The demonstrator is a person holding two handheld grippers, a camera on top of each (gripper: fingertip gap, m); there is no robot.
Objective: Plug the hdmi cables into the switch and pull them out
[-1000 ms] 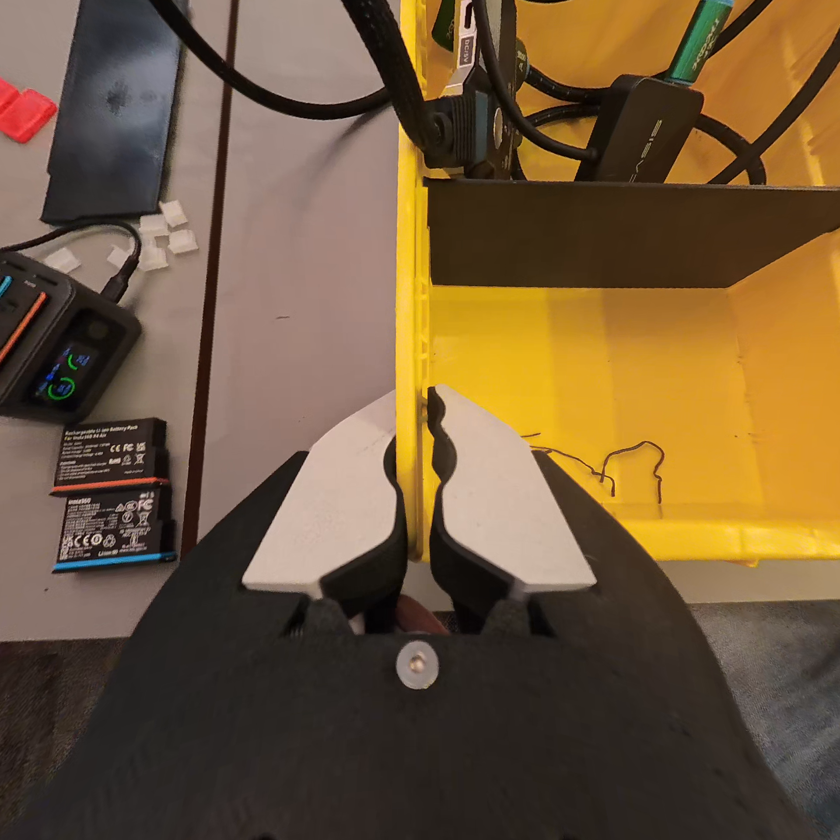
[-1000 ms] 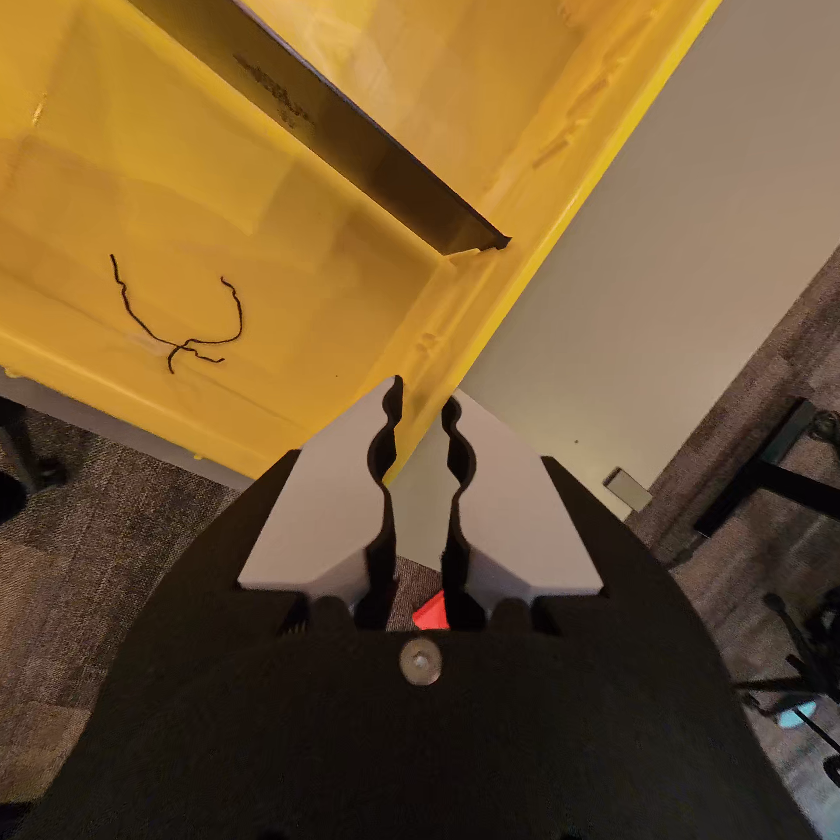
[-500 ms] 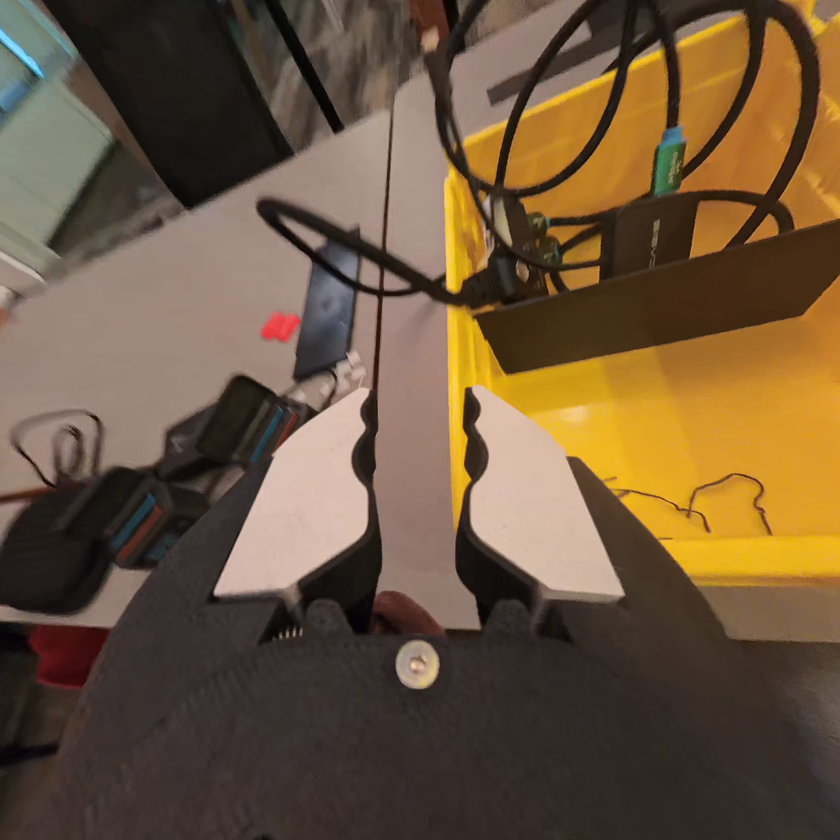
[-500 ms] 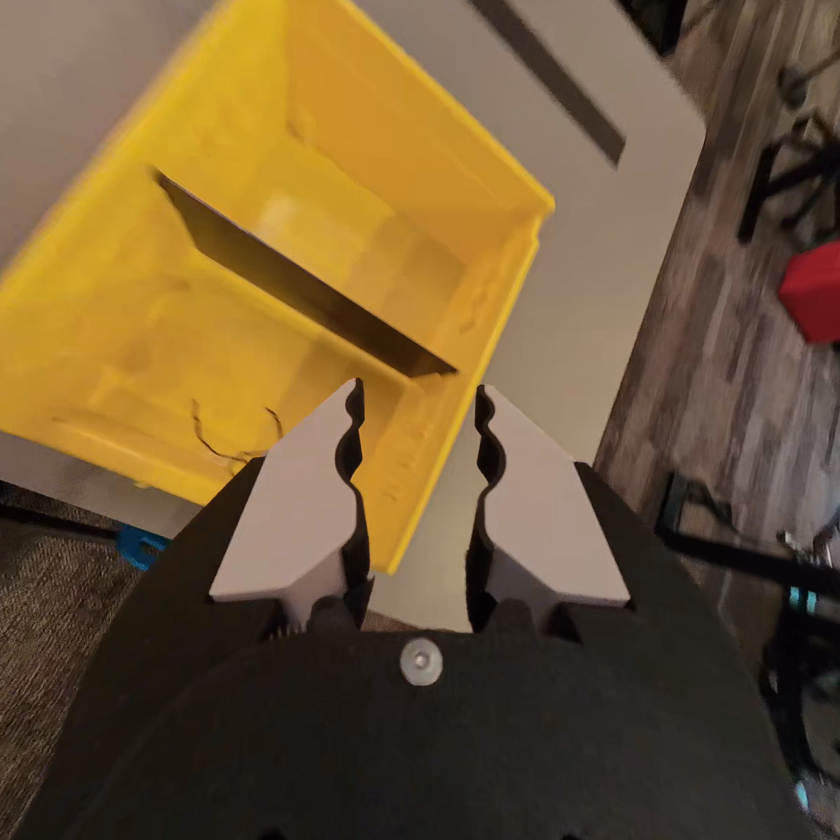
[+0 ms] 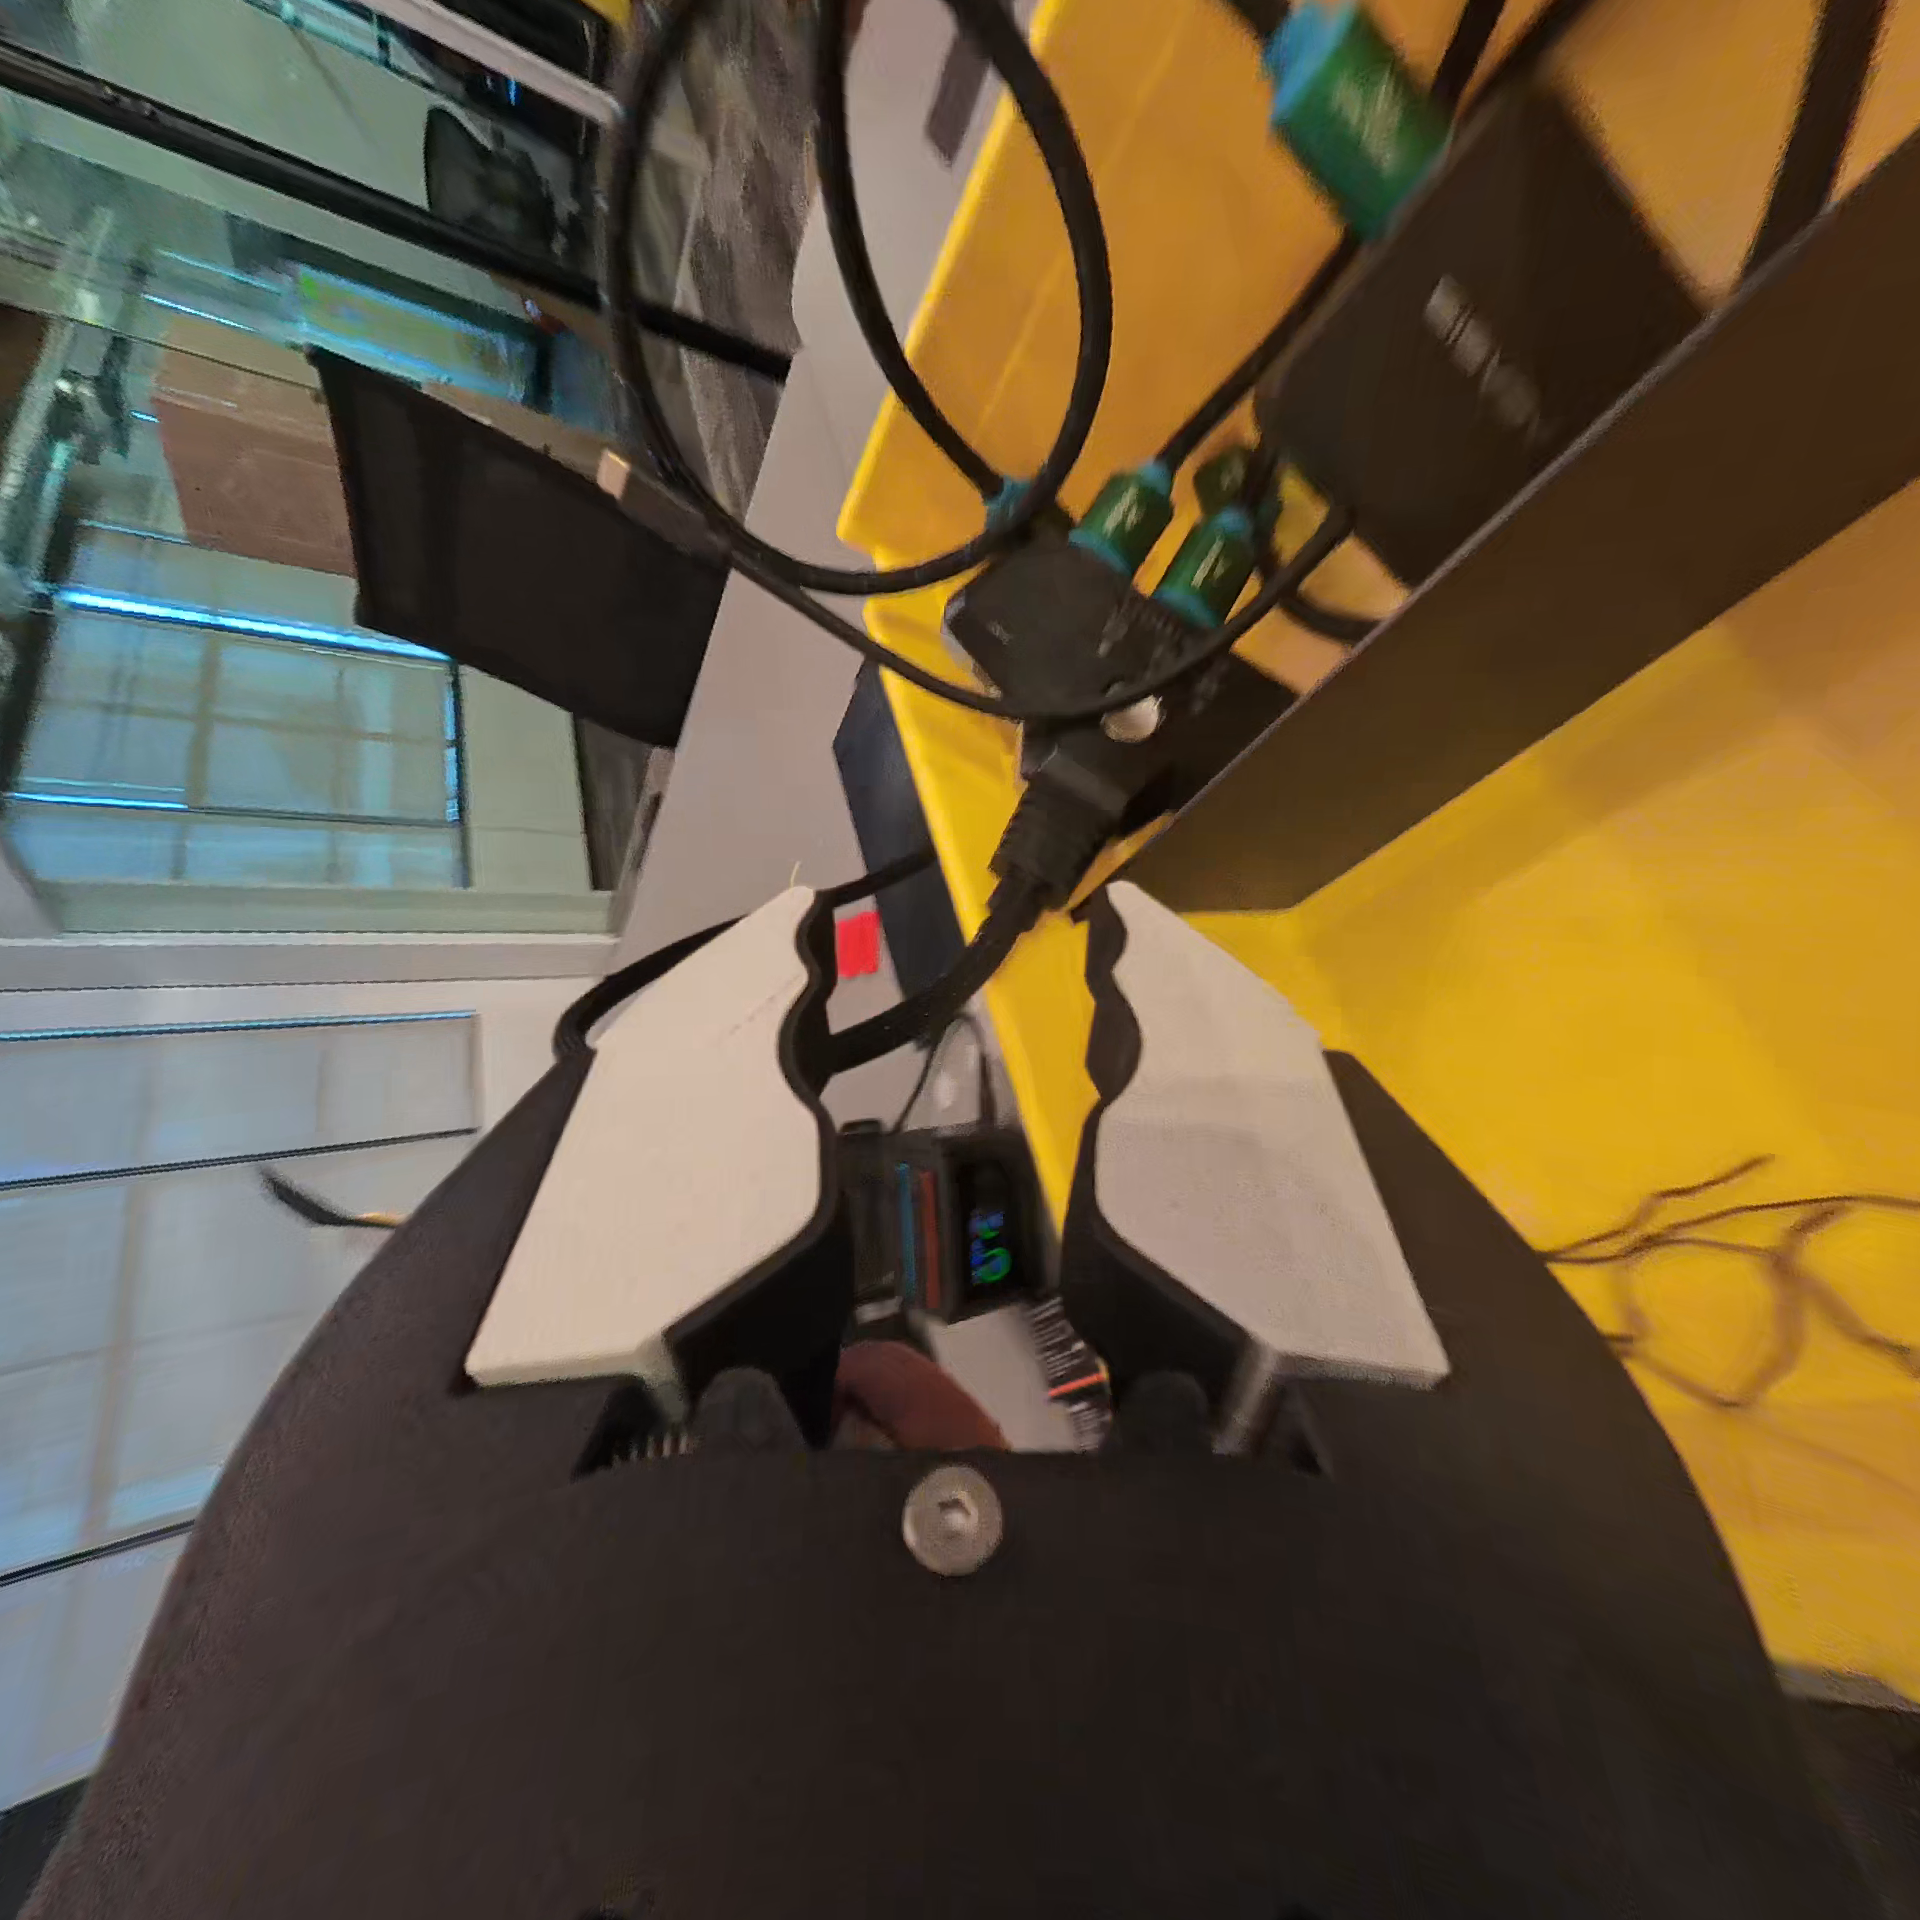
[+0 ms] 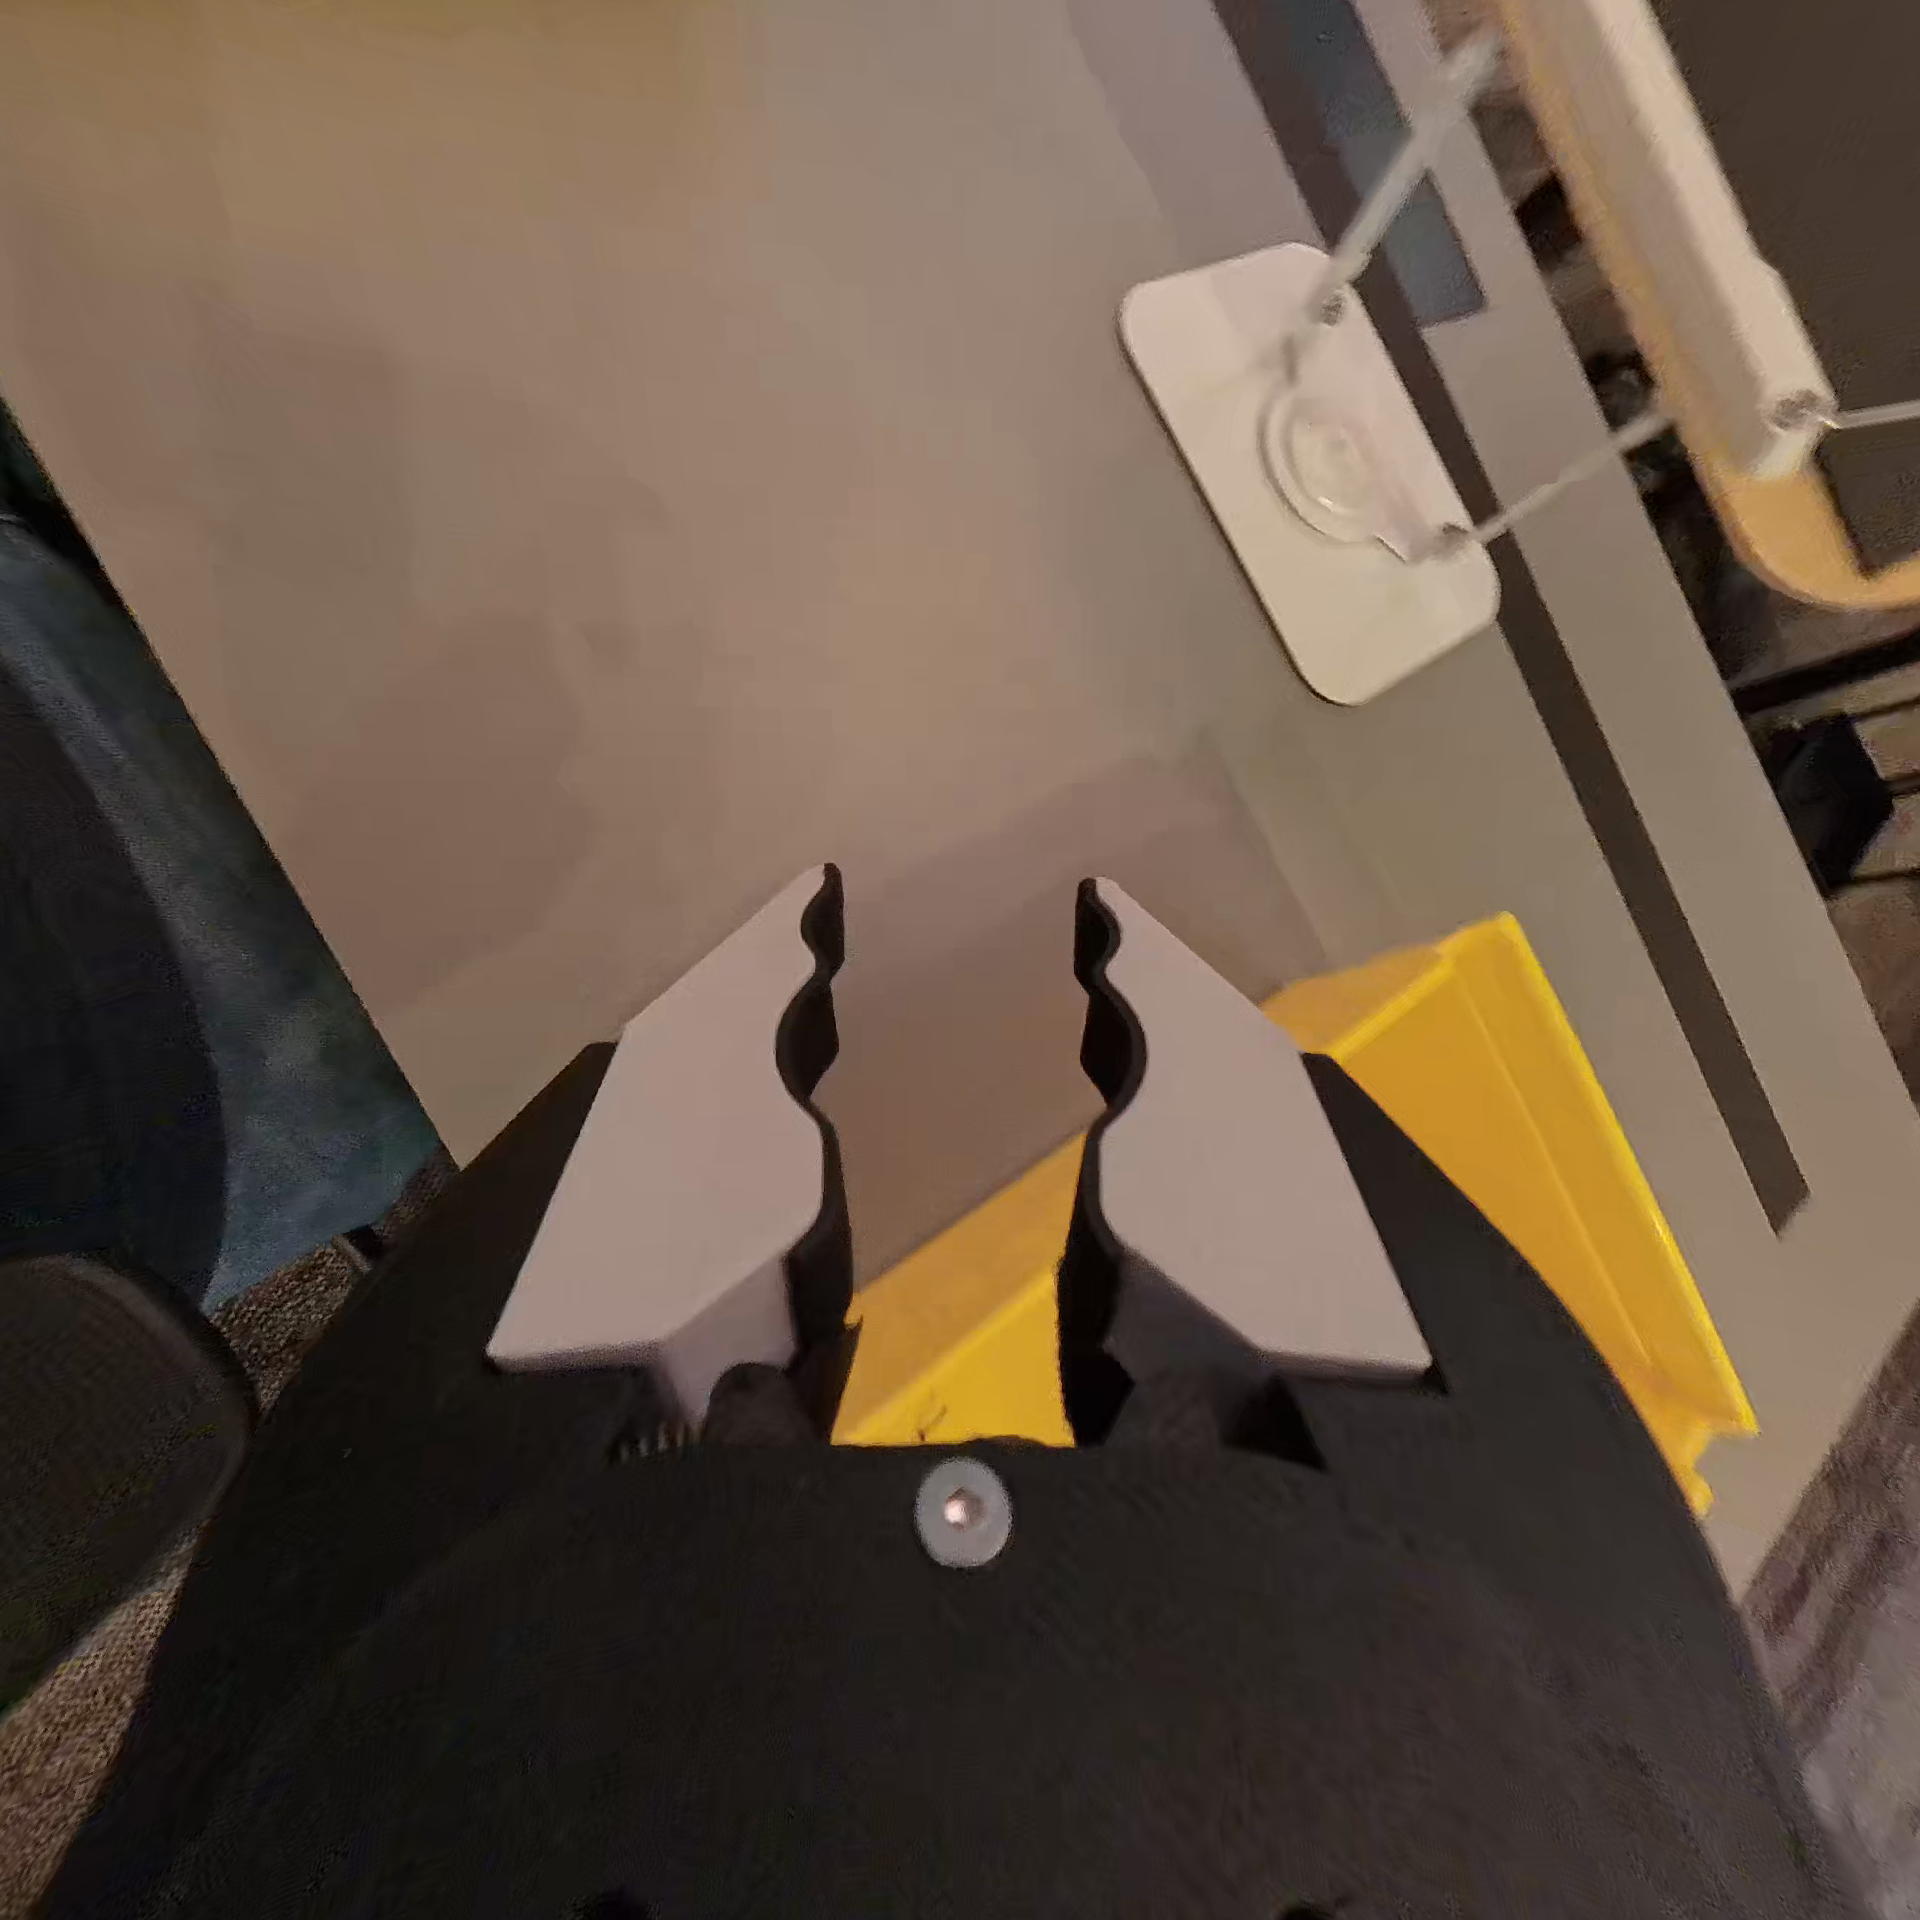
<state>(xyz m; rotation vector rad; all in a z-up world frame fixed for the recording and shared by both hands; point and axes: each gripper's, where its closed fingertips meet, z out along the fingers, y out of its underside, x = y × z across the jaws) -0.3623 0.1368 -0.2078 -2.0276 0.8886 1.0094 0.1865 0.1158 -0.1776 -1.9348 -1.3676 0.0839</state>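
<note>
In the left wrist view a yellow bin (image 5: pixel 1455 1039) holds a black HDMI switch (image 5: pixel 1455 353) with a green plug (image 5: pixel 1351 104) in its far end. A smaller black box (image 5: pixel 1039 623) beside it carries more green plugs (image 5: pixel 1195 561). A thick black cable's plug (image 5: pixel 1070 800) rests on the bin's rim. My left gripper (image 5: pixel 961 914) is open just below that plug. The cable (image 5: pixel 935 997) shows between the fingers and no pad presses on it. My right gripper (image 6: pixel 956 883) is open and empty above the grey table (image 6: pixel 623 416), with the bin's corner (image 6: pixel 1455 1091) under it.
A black divider (image 5: pixel 1507 623) crosses the bin, and a loose thread (image 5: pixel 1714 1299) lies in the near compartment. A black charger with a lit display (image 5: pixel 982 1247) and a red piece (image 5: pixel 857 945) lie left of the bin. A white stand base (image 6: pixel 1309 468) sits on the table. Some 55 cm of space lies between my two pairs of fingers. My right tips are about 55 cm from the loose thread (image 5: pixel 1714 1299), my left tips only 15 cm.
A second ago both grippers straddled the bin's side walls, the left one shut on it. Both have opened and lifted off. The left swung towards the cables, the right out over the table.
</note>
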